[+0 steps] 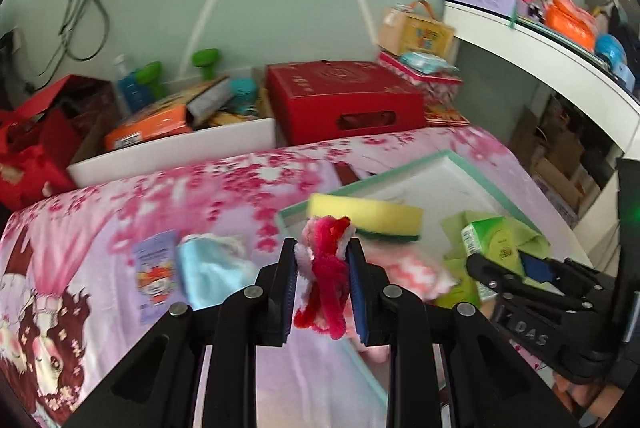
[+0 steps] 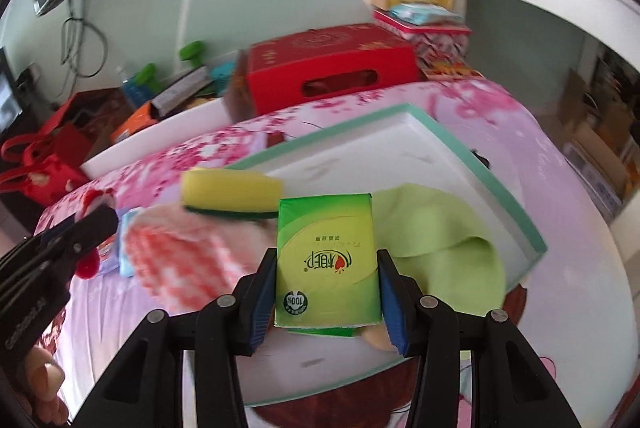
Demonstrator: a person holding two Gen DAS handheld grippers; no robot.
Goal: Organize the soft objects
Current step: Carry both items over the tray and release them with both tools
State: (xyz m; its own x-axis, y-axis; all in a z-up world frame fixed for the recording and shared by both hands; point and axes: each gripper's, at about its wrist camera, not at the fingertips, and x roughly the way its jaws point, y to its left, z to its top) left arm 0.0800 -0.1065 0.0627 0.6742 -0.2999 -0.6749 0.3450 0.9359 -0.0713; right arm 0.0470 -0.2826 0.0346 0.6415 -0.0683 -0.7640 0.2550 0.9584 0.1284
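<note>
Left wrist: left tongs clamped on red-and-white fuzzy toy, lifted over the bed; white tray ahead, rightward.

Right wrist: right tongs clamped on green tissue pack (long axis pointing away), directly above tray's near edge, likely nearer.

Pink blossom-print bedsheet; white tray with a mint-green rim; yellow sponge backed dark green; green tissue pack; lime cloth; red-and-white plush toy; pale blue cloth.
</note>
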